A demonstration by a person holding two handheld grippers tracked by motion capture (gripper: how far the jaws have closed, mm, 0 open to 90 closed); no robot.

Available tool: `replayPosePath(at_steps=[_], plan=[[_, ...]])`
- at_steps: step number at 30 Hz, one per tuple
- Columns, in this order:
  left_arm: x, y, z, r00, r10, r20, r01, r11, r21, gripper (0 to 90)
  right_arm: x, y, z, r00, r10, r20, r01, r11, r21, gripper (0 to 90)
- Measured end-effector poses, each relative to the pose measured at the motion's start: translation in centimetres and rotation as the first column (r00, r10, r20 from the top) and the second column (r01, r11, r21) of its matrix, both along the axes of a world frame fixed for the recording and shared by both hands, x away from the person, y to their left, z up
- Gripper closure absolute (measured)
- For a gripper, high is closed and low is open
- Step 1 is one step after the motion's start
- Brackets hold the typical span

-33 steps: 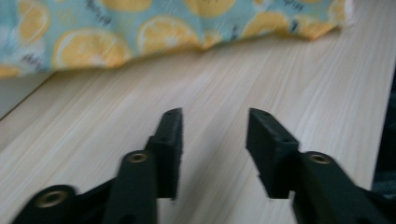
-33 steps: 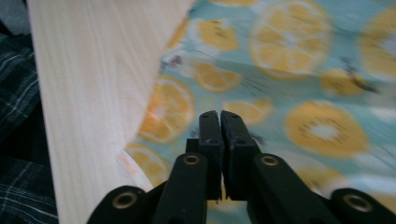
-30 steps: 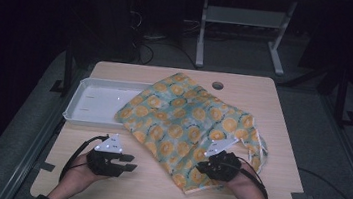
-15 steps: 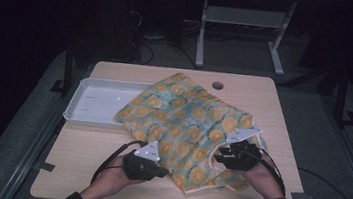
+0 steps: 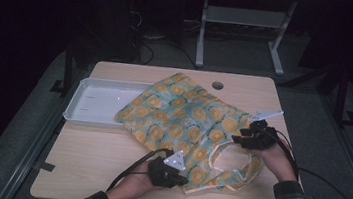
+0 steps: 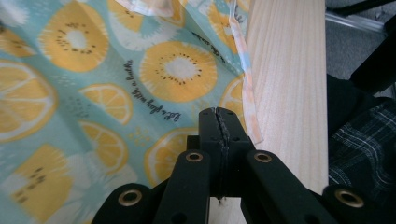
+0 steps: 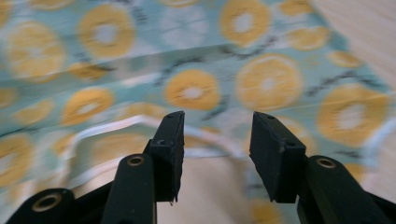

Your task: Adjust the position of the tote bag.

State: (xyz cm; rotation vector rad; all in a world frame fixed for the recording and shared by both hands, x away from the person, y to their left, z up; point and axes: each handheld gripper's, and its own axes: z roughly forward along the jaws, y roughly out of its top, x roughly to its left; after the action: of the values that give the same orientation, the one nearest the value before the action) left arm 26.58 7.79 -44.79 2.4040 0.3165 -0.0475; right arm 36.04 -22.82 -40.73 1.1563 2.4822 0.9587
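Left tool [image 5: 179,179] clamped on fruit-print cloth bag [image 5: 187,118], lower centre; right tool [image 5: 241,137] half-open, just been opening, over handle loop [image 5: 230,158]. Fabric likely light, limp; hems look best for gripping.

High view dim, dark surround – gripper views bright, right one motion-blurred.
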Motion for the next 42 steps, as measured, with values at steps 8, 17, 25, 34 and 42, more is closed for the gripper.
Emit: replayPosePath(at_steps=[8, 17, 25, 34, 42], plan=[[-0.1, -0.7, -0.8, 1.0, -0.006, 0.002, 0.006, 0.9987, 0.05, 89.4, 5.3, -2.1, 0.0, 0.9938, -0.111, 0.003, 0.111, 0.994, -0.006, 49.2], [-0.2, -0.8, -0.9, 0.9997, -0.018, 0.016, 0.017, 0.9984, 0.053, 89.4, 9.8, -3.4, -0.8, 0.9794, -0.2, -0.024, 0.2, 0.98, -0.015, 48.9], [-0.1, -0.7, -0.9, 0.9995, -0.03, 0.01, 0.03, 0.998, 0.055, 89.4, 11.7, -2.8, -4.1, 0.9713, -0.214, -0.104, 0.212, 0.977, -0.033, 56.9], [-0.2, -0.6, -0.9, 0.9994, -0.033, 0.007, 0.033, 0.9976, 0.062, 89.5, 11.4, -2.6, -4.6, 0.9744, -0.182, -0.133, 0.171, 0.982, -0.085, 88.6], [0.0, -0.3, -0.7, 0.9994, -0.034, -0.007, 0.035, 0.9961, 0.081, 89.6, 10.4, -4.3, -4.3, 0.9728, -0.189, -0.135, 0.172, 0.977, -0.125, 89.4]])
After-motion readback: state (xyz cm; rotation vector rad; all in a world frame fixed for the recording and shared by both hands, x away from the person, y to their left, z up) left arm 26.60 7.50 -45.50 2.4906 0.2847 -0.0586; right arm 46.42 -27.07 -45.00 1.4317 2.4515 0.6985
